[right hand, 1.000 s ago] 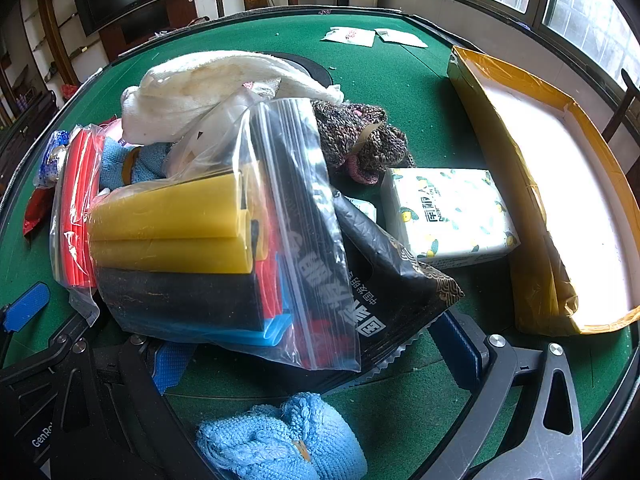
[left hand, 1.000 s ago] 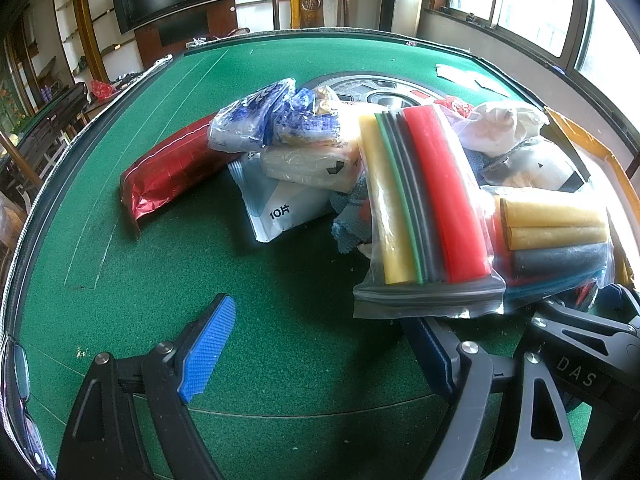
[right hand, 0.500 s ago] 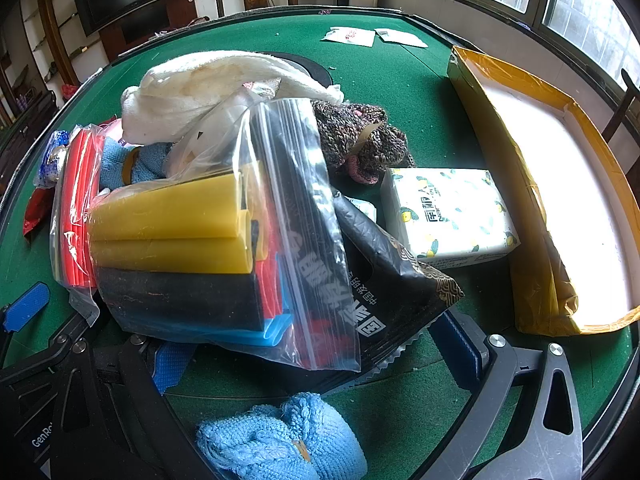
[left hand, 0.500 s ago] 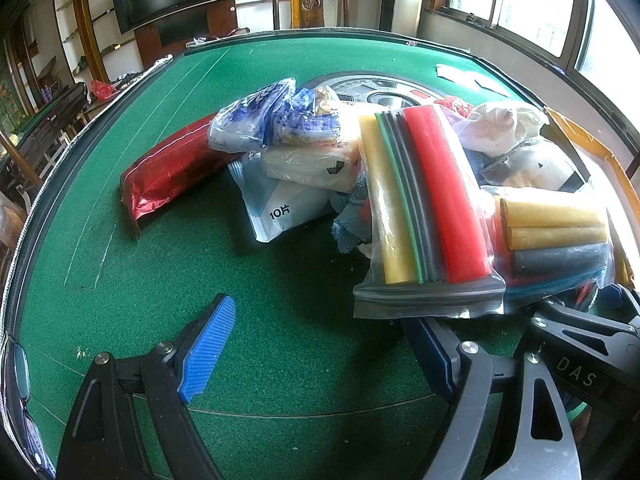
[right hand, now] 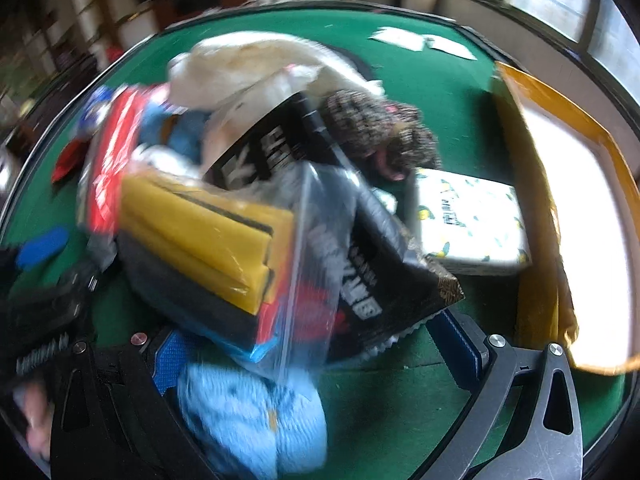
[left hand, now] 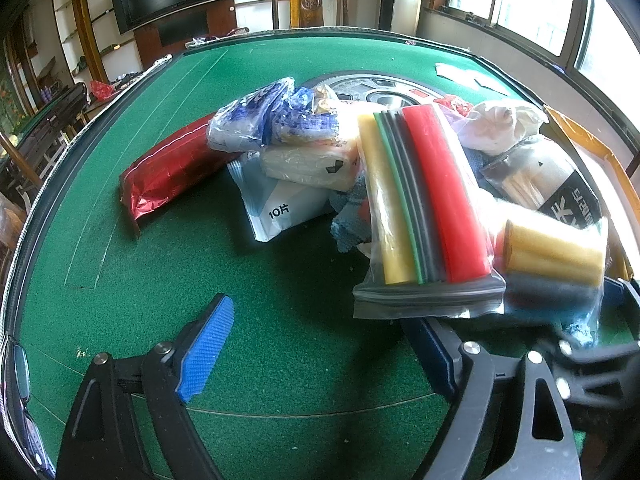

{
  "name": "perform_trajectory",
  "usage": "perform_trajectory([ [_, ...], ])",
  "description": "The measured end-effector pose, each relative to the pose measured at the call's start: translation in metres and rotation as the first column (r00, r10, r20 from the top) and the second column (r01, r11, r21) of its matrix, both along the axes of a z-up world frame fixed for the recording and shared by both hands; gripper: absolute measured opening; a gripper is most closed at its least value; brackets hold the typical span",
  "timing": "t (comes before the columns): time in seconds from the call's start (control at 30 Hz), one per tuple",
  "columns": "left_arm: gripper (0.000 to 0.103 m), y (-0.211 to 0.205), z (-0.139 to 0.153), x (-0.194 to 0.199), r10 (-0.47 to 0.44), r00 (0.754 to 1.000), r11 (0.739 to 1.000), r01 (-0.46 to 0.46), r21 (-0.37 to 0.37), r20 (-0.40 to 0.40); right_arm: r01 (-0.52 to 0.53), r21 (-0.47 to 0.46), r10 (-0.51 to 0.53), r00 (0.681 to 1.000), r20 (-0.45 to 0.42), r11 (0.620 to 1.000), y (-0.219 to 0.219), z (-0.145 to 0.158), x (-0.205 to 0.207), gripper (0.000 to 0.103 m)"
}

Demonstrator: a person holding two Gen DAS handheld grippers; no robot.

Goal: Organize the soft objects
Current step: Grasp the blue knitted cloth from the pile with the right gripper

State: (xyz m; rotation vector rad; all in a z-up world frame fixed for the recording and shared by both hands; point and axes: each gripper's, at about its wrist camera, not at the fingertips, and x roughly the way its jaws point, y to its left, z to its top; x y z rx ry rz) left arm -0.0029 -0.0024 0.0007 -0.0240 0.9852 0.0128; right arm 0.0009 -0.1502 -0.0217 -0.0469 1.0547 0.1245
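Centrally in the left wrist view, a heap of soft goods sits on the green table [left hand: 132,280]. Left gripper [left hand: 320,356] wide, nothing between the pads; its blue left pad [left hand: 206,350] hovers over bare felt at lower left, the right pad tucked under the edge of a zip bag [left hand: 424,216] of yellow, green, black and red foam strips. Upper left of the heap: red foil pack [left hand: 168,176], blue-printed pouches [left hand: 272,120], a white pack marked "10" [left hand: 280,204]. At right, a second bag of foam rolls [left hand: 556,256], blurred.

Right wrist view is motion-smeared. Right gripper [right hand: 316,354] wide; the foam-roll bag [right hand: 224,248] and a black printed pouch [right hand: 384,276] hang between its pads, but contact cannot be told. Blue knit item [right hand: 248,420] at lower centre, just below the bag. Speckled knit piece [right hand: 376,132] upper centre; tissue pack [right hand: 468,220] right of centre; yellow-rimmed tray [right hand: 536,96] along the right edge, apart from the heap.
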Motion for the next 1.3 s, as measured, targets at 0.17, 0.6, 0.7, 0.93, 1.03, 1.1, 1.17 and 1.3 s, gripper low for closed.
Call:
perform_trajectory([
  [0.17, 0.09, 0.0, -0.001, 0.0, -0.007, 1.0, 1.0, 0.007, 0.001, -0.004, -0.15, 0.079, 0.154, 0.987, -0.05, 0.986, -0.009, 0.002, -0.015, 0.1],
  [0.6, 0.099, -0.003, -0.002, -0.001, -0.011, 1.0, 1.0, 0.011, 0.003, -0.019, -0.333, 0.22, 0.335, 0.942, 0.032, 0.917, -0.041, 0.026, -0.08, 0.065],
  [0.7, 0.099, -0.003, -0.002, 0.0, -0.011, 1.0, 1.0, 0.011, 0.003, -0.02, -0.361, 0.206, 0.364, 0.931, 0.027, 0.909, -0.035, 0.02, -0.083, 0.065],
  [0.93, 0.102, -0.003, -0.002, 0.0, -0.007, 1.0, 1.0, 0.007, 0.005, -0.024, -0.401, 0.126, 0.401, 0.916, 0.02, 0.908, -0.009, 0.011, -0.089, 0.044],
  [1.03, 0.102, -0.002, -0.002, 0.0, -0.006, 1.0, 1.0, 0.006, 0.004, -0.025, -0.428, 0.135, 0.425, 0.904, 0.049, 0.894, -0.011, 0.02, -0.098, 0.044],
  [1.1, 0.102, -0.002, -0.002, -0.004, -0.018, 0.999, 1.0, 0.018, 0.004, -0.027, -0.432, 0.144, 0.425, 0.902, 0.076, 0.891, -0.017, 0.027, -0.103, 0.044],
  [1.17, 0.102, -0.001, -0.002, -0.012, -0.029, 0.999, 1.0, 0.029, 0.002, -0.04, -0.426, 0.165, 0.415, 0.905, 0.095, 0.89, -0.027, 0.033, -0.106, 0.044],
  [1.3, 0.102, -0.006, 0.002, -0.041, -0.118, 0.991, 0.993, 0.116, -0.031, -0.069, -0.402, 0.202, 0.382, 0.915, 0.131, 0.893, -0.051, 0.04, -0.11, 0.044],
])
